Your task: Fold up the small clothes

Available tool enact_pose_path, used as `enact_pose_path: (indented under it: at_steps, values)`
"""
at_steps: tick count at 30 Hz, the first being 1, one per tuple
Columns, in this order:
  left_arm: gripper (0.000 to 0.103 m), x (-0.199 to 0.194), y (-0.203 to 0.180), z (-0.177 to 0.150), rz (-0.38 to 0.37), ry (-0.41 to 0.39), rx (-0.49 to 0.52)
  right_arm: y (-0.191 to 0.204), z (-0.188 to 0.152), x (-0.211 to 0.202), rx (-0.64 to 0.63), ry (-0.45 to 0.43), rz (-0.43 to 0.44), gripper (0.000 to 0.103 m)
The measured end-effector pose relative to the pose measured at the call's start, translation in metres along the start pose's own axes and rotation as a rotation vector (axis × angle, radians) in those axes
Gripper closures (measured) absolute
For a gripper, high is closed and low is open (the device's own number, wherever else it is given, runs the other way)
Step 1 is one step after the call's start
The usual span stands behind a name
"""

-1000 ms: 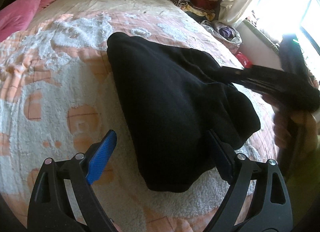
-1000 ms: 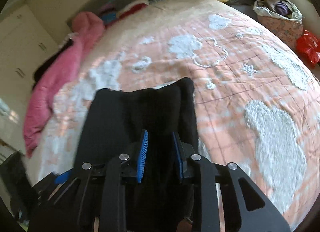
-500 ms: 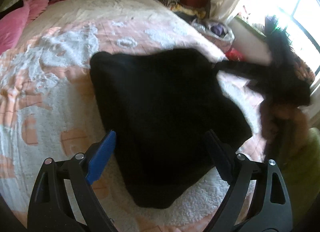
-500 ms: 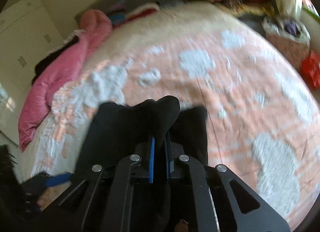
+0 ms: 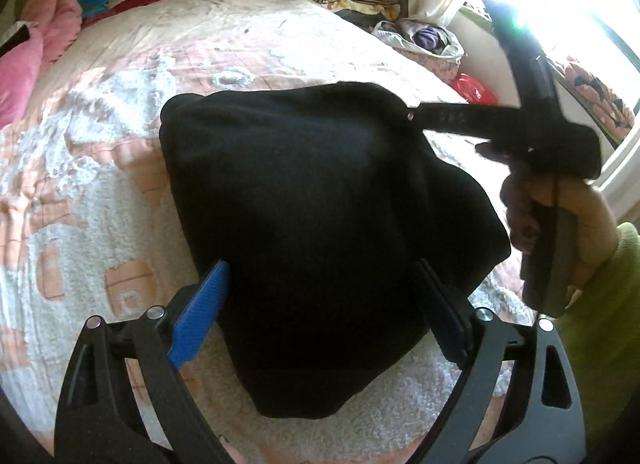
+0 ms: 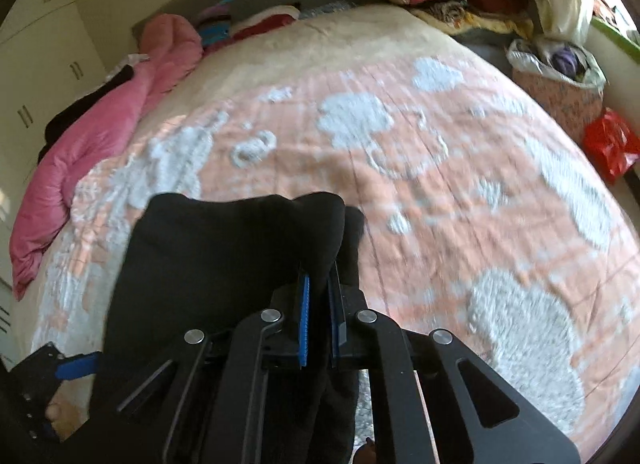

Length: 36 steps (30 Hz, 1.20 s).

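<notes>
1. Fold in hand: an edge of the black garment (image 6: 224,264) is pinched between the closed pads of the right gripper (image 6: 318,320) and held raised off the bedspread (image 6: 460,192).
2. Left gripper (image 5: 320,320) is held wide open over the near part of the garment; nothing is gripped.
3. Next move, as judged: the lifted edge is to be carried across and laid flat, then released.
4. Garment is seen as a dark, soft, rounded heap near the bed's front edge, partly doubled, detail lost in shadow.
</notes>
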<state>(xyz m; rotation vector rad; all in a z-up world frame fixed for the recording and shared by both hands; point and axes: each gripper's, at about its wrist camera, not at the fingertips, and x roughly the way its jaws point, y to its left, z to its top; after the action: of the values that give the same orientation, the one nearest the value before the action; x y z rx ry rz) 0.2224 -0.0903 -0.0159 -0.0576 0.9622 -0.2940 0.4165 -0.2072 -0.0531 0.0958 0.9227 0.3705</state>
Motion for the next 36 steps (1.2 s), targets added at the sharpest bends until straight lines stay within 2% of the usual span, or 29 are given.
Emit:
enact_pose_path:
  at_steps: [3, 5, 8, 9, 11, 15, 18, 21, 22, 23, 24, 25, 27, 31, 36]
  values:
    - [0.017, 0.001, 0.000, -0.002, 0.005, -0.003, 0.004, 0.000, -0.007, 0.002, 0.002, -0.006, -0.005, 0.094]
    - [0.016, 0.002, 0.000, -0.004, 0.007, -0.002, 0.001, 0.002, -0.009, -0.002, 0.007, 0.002, -0.011, 0.088]
    - [0.015, 0.002, 0.002, -0.005, 0.001, -0.006, -0.009, 0.002, -0.010, -0.025, 0.028, -0.017, 0.036, 0.081]
    - [0.015, 0.002, 0.003, -0.005, -0.005, -0.007, -0.014, 0.003, -0.011, -0.034, 0.023, -0.031, 0.050, 0.077]
    - [0.015, 0.001, 0.004, -0.006, -0.009, -0.009, -0.020, 0.004, -0.016, -0.055, 0.020, -0.052, 0.076, 0.063]
    - [0.015, -0.009, 0.009, -0.009, -0.026, -0.021, -0.045, 0.001, -0.036, -0.080, 0.047, -0.022, 0.164, 0.062]
    - [0.015, -0.022, 0.021, -0.011, -0.025, -0.061, -0.098, -0.002, -0.057, -0.084, 0.090, 0.031, 0.274, 0.062]
    - [0.015, -0.028, 0.033, -0.010, -0.032, -0.084, -0.157, -0.005, -0.069, -0.080, 0.114, 0.056, 0.282, 0.062]
    - [0.015, -0.028, 0.036, -0.010, -0.035, -0.081, -0.168, -0.005, -0.072, -0.079, 0.121, 0.062, 0.276, 0.066]
    - [0.015, -0.027, 0.037, -0.010, -0.037, -0.075, -0.172, -0.005, -0.074, -0.077, 0.126, 0.069, 0.276, 0.084]
    - [0.019, -0.023, 0.037, -0.010, -0.040, -0.068, -0.176, -0.004, -0.077, -0.075, 0.124, 0.074, 0.292, 0.096]
    - [0.034, -0.020, 0.038, -0.010, -0.049, -0.060, -0.184, -0.003, -0.079, -0.075, 0.122, 0.071, 0.309, 0.097]
    - [0.050, -0.016, 0.039, -0.012, -0.073, -0.044, -0.204, 0.000, -0.080, -0.079, 0.112, 0.054, 0.337, 0.097]
    - [0.050, -0.018, 0.031, -0.010, -0.054, -0.049, -0.162, -0.004, -0.077, -0.099, 0.096, -0.016, 0.268, 0.098]
    - [0.048, -0.018, 0.028, -0.011, -0.051, -0.042, -0.151, -0.007, -0.087, -0.093, 0.080, -0.003, 0.205, 0.098]
